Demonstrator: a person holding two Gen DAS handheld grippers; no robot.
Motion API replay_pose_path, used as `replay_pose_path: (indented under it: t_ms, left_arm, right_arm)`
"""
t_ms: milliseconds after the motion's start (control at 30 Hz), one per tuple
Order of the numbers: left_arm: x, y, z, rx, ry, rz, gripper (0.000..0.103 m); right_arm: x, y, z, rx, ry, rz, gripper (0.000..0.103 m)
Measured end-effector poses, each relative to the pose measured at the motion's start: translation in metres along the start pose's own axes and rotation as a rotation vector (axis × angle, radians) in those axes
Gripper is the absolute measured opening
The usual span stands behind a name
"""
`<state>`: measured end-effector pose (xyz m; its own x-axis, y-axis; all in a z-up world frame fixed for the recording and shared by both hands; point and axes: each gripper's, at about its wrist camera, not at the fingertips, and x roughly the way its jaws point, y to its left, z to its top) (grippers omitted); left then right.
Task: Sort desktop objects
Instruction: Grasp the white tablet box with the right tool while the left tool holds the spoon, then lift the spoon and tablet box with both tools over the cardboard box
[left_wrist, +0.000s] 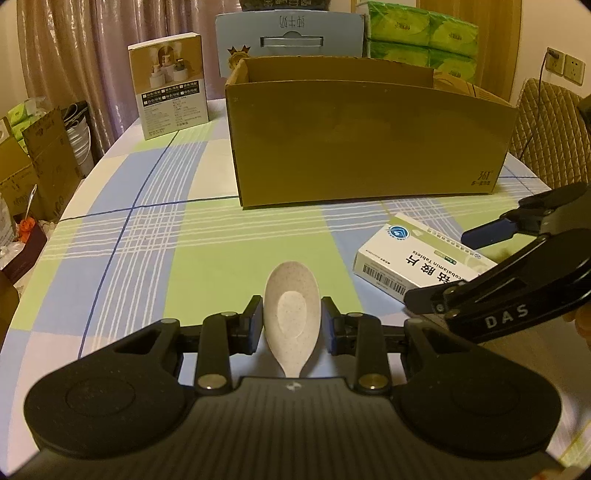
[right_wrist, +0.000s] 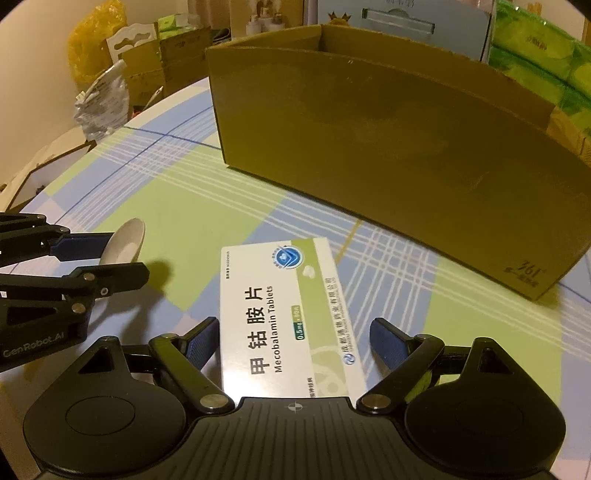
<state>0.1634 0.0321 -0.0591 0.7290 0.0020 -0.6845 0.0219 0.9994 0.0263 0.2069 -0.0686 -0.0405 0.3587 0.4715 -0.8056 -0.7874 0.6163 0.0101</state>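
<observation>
A speckled white spoon (left_wrist: 291, 295) lies on the checked tablecloth (left_wrist: 184, 240), bowl pointing toward the big open cardboard box (left_wrist: 369, 147). My left gripper (left_wrist: 291, 325) is shut on it, a blue pad pressed to each side of the bowl. A white and green medicine box (right_wrist: 280, 295) lies flat in front of the cardboard box (right_wrist: 388, 147). My right gripper (right_wrist: 293, 328) stands open astride it; the left finger is close to its edge and there is a gap on the right. The right view also shows the spoon (right_wrist: 127, 240) in the left gripper (right_wrist: 125, 256).
An upright product box (left_wrist: 170, 85) stands at the table's far left. A blue carton (left_wrist: 291, 33) and green tissue packs (left_wrist: 424, 33) sit behind the cardboard box. A quilted chair (left_wrist: 546, 129) is at the right. Cartons (left_wrist: 37, 158) crowd the floor beyond the left edge.
</observation>
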Motion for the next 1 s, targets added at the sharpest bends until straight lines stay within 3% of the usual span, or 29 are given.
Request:
replay_pose_path:
  t_ms: [133, 167, 233, 567, 1000]
  left_arm:
    - [0.001, 0.001, 0.0, -0.011, 0.004, -0.005, 0.027]
    - [0.0, 0.001, 0.0, -0.012, 0.004, -0.006, 0.027]
    - [0.0, 0.001, 0.0, -0.012, 0.006, -0.007, 0.027]
    - [-0.006, 0.002, 0.009, -0.022, -0.012, -0.008, 0.027]
    - [-0.015, -0.018, 0.024, -0.003, -0.022, -0.067, 0.027]
  right_arm:
    - [0.003, 0.002, 0.003, -0.013, 0.003, -0.007, 0.082]
    - [0.002, 0.001, 0.003, -0.007, 0.004, 0.005, 0.07]
    - [0.0, 0.0, 0.005, 0.026, 0.017, 0.002, 0.069]
    - [-0.029, -0.007, 0.008, 0.142, -0.084, 0.027, 0.069]
    - [-0.05, -0.026, -0.009, 0.236, -0.107, -0.032, 0.069]
